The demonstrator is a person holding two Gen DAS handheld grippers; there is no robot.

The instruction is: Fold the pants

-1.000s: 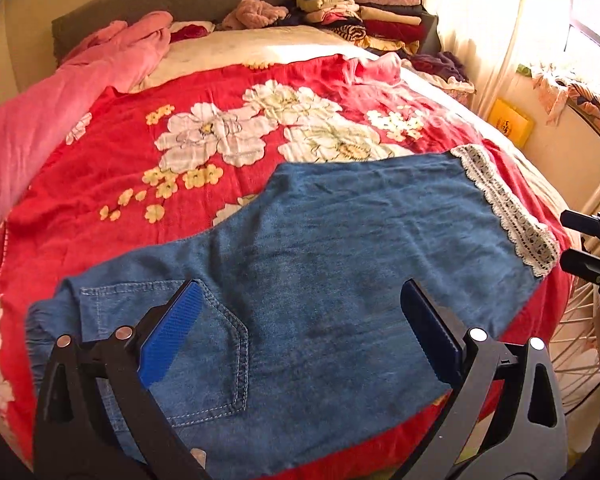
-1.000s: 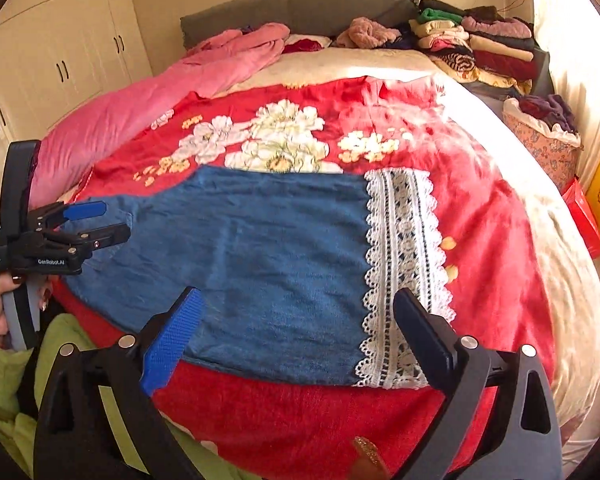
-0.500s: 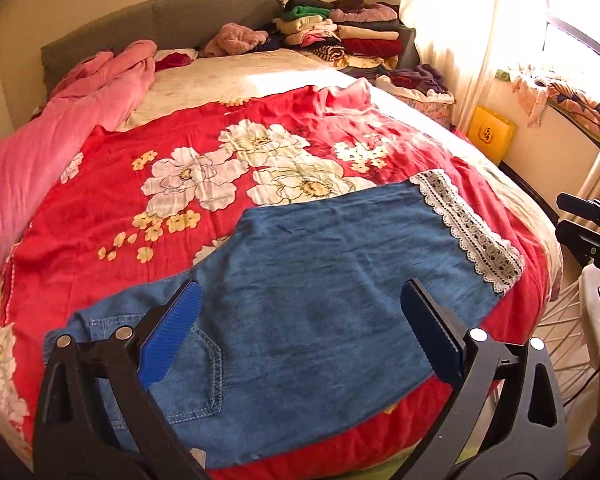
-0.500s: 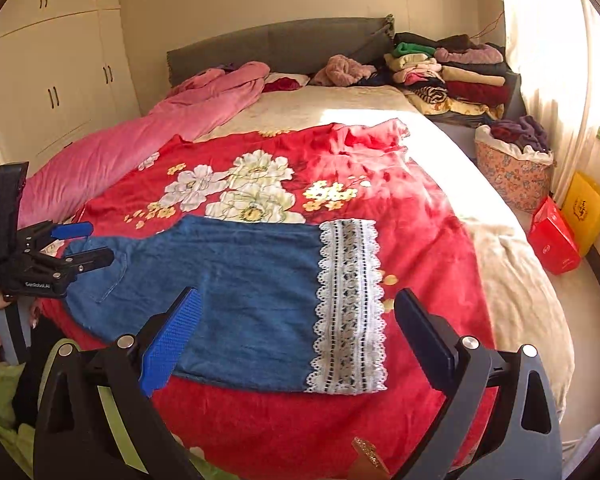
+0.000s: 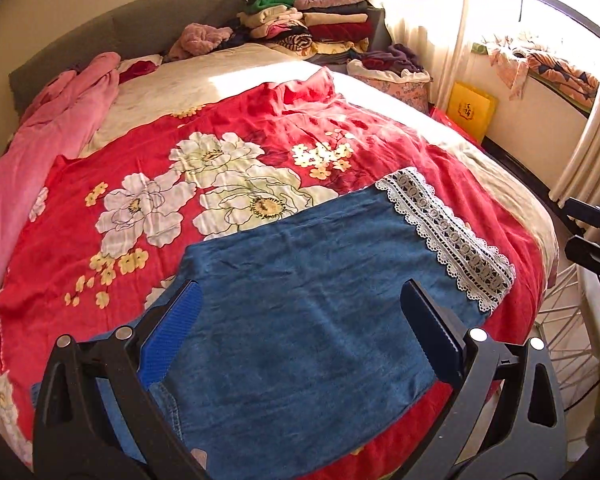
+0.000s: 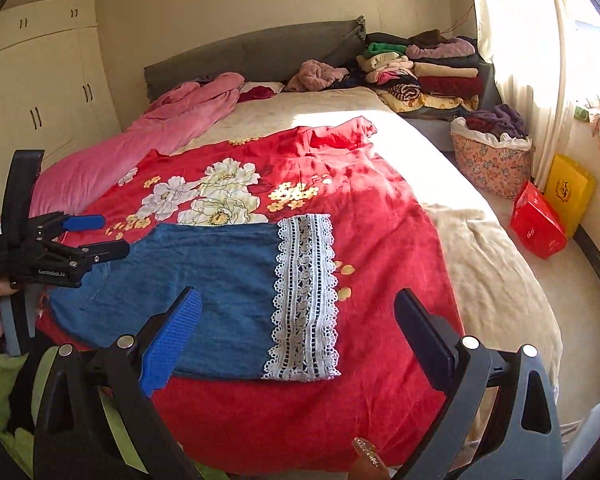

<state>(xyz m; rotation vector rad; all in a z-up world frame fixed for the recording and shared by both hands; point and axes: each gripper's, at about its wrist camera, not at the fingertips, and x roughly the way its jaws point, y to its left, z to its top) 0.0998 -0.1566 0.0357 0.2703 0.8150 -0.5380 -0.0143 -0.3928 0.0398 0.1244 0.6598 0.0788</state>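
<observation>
Lying flat on the red floral blanket [image 6: 380, 208], the denim pants [image 5: 300, 300] spread ahead of both grippers; only the right wrist view shows the wardrobe [image 6: 40, 92]. Left gripper [image 5: 300, 332] and right gripper [image 6: 296, 328] hover above the bed's near edge, jaws spread, gripping nothing.

Bright daylight from the window [image 5: 556, 8] on my right, blown-out glare on curtain [image 6: 516, 52] and bed sheet [image 6: 380, 120]. Heavy fisheye bending, dark vignetted corners. Mostly sharp; my near fingers [image 5: 168, 340] shadowed.
</observation>
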